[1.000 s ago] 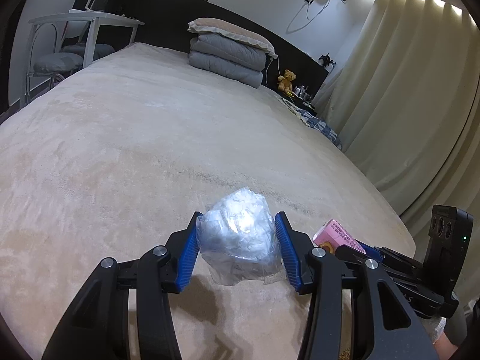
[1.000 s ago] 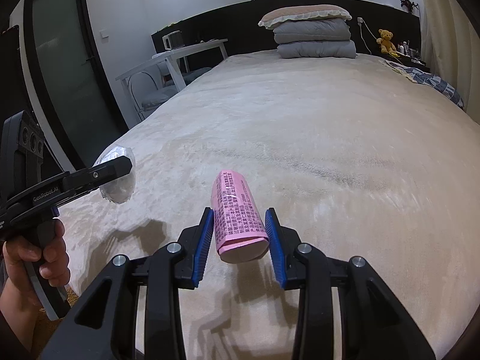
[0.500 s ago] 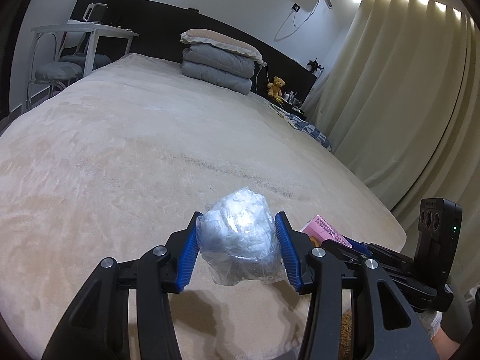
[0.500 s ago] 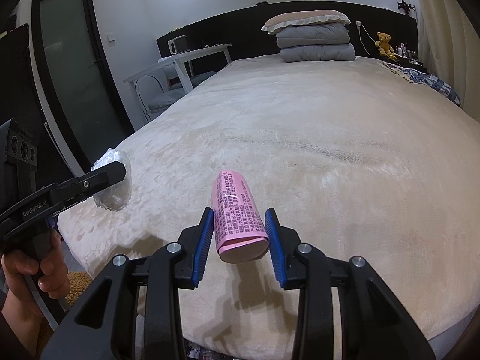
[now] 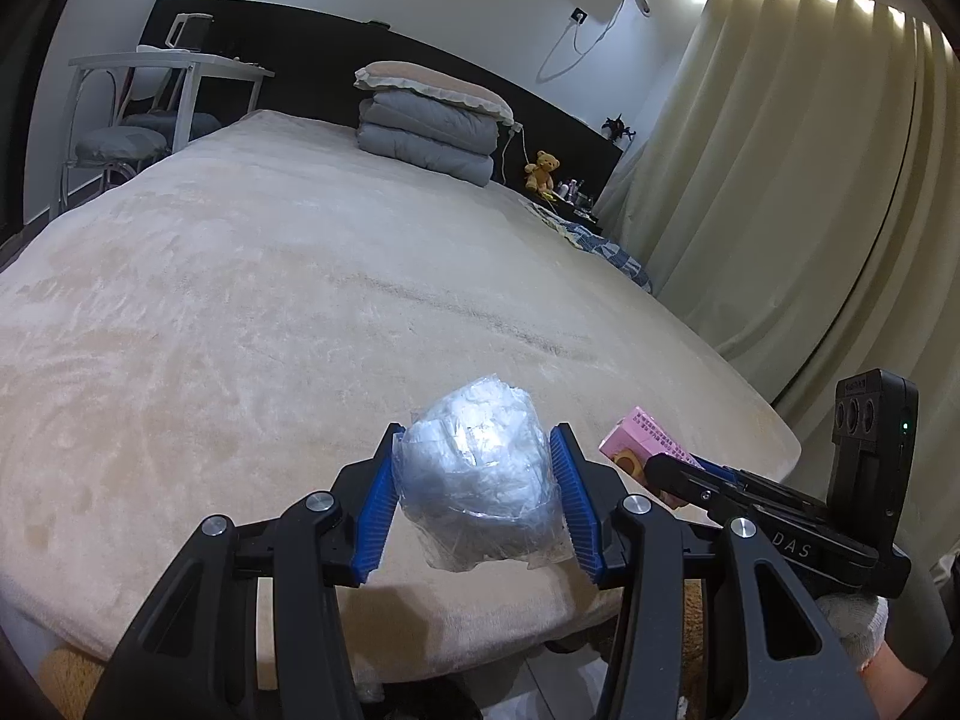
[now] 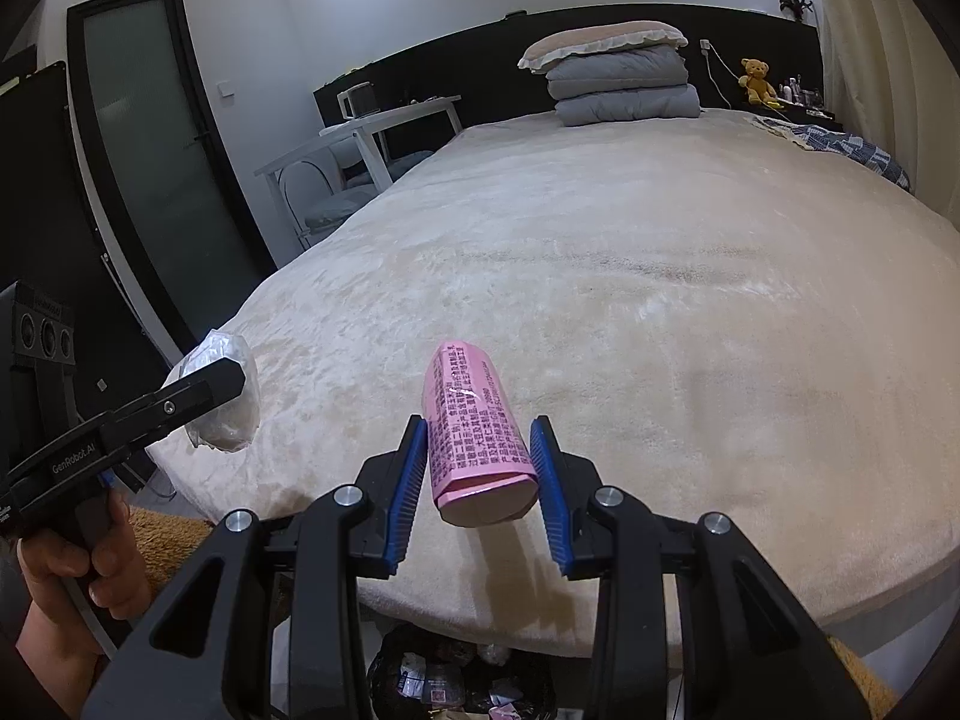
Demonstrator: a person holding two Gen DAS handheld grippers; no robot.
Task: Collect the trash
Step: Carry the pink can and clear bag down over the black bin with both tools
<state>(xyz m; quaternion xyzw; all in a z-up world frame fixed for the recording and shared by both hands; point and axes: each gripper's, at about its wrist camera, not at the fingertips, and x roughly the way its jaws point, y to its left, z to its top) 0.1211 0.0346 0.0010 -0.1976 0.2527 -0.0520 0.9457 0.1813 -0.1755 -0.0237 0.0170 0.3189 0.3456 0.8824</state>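
At the far left of the right wrist view, a bare hand [image 6: 78, 564] grips the handle of the left gripper [image 5: 477, 480]. Its blue pads [image 5: 377, 495] press on both sides of a crumpled wad of clear plastic [image 5: 474, 474], which hangs in the air above the foot edge of the bed [image 5: 240, 312]. The bed is covered by a cream plush blanket. At its head lies a stack of folded grey bedding [image 5: 429, 141] topped by a pillow, with a small teddy bear [image 5: 543, 168] just to the right of it. A white table [image 5: 174, 69] with chairs under it stands to the left of the bed.

To the right of the wad, the right gripper [image 6: 477, 468] is clamped on a pink carton [image 6: 474, 426] printed with dark text; the carton points forward between the blue pads and is also held clear of the blanket, over the foot edge. Below this gripper, on the floor under the foot of the bed, a dark bag of rubbish [image 6: 456, 678] shows mixed scraps inside. In the left wrist view, cream curtains [image 5: 798, 180] hang at the far right.
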